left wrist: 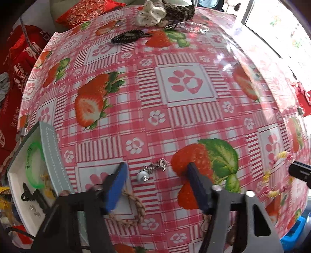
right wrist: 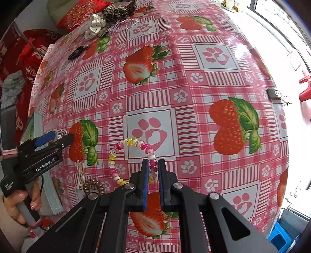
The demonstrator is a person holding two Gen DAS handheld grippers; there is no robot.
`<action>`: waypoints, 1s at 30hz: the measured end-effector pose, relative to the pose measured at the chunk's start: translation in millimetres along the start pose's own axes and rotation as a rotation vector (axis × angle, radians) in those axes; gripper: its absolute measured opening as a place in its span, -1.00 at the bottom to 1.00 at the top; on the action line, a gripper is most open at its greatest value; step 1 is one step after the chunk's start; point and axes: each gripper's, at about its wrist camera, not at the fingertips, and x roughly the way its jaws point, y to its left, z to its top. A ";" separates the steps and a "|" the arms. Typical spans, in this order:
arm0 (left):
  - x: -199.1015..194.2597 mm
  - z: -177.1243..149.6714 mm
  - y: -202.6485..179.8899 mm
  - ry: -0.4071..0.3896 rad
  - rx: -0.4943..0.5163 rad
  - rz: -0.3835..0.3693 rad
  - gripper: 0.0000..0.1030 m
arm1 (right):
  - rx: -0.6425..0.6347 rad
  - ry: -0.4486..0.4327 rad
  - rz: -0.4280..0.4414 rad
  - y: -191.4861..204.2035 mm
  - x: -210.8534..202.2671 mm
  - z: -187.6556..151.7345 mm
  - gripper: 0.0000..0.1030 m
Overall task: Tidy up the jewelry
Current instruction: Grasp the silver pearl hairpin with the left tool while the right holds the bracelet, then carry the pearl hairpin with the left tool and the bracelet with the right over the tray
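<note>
My left gripper (left wrist: 157, 168) points down at the strawberry tablecloth (left wrist: 184, 116) with its blue pads apart. A small silver earring with a pale bead (left wrist: 144, 175) lies on the cloth between them, untouched. From the right wrist view, the left gripper (right wrist: 60, 137) hangs beside the jewelry box (right wrist: 37, 124), held by a hand (right wrist: 19, 204). My right gripper (right wrist: 153, 162) is shut on a pink, yellow and white spiral bracelet (right wrist: 132, 142) that rests on the cloth. The open box (left wrist: 51, 155) holds a green bangle (left wrist: 34, 165) and a black clip (left wrist: 29, 194).
A braided brown tie (left wrist: 138, 206) lies under the left gripper. A brown spiral tie (right wrist: 93, 184) and a cream elastic (right wrist: 79, 171) lie near the box. At the far edge are a black spiral tie (left wrist: 126, 37), a white scrunchie (left wrist: 151, 13), a leopard scrunchie (left wrist: 178, 9) and a clear bead bracelet (left wrist: 196, 27).
</note>
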 end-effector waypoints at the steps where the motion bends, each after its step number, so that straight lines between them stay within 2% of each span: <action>1: 0.3 2.0 -0.4 -0.002 0.003 -0.005 0.04 | -0.001 0.001 0.001 0.8 0.4 -0.3 -0.81; 2: -0.2 2.8 -1.6 -0.006 0.009 -0.017 -0.09 | -0.002 0.002 0.002 1.2 0.3 -0.8 -0.81; 4: -2.3 3.2 -5.5 -0.013 0.027 -0.022 -0.65 | -0.004 0.004 0.003 2.8 0.6 -0.9 -0.81; 7: -3.6 3.5 -8.1 -0.017 0.036 -0.035 -0.65 | -0.009 0.003 0.003 5.6 0.1 -0.3 -0.81; 15: -31.2 -5.3 -3.8 -0.063 -0.028 -0.084 -0.65 | -0.025 -0.006 0.014 14.3 -3.3 3.9 -0.81; 23: -67.3 -15.2 23.9 -0.119 -0.112 -0.127 -0.65 | -0.068 -0.021 0.048 38.9 -11.6 11.9 -0.81; 30: -90.4 -41.0 54.3 -0.144 -0.190 -0.117 -0.65 | -0.123 -0.027 0.107 75.3 -19.3 17.3 -0.81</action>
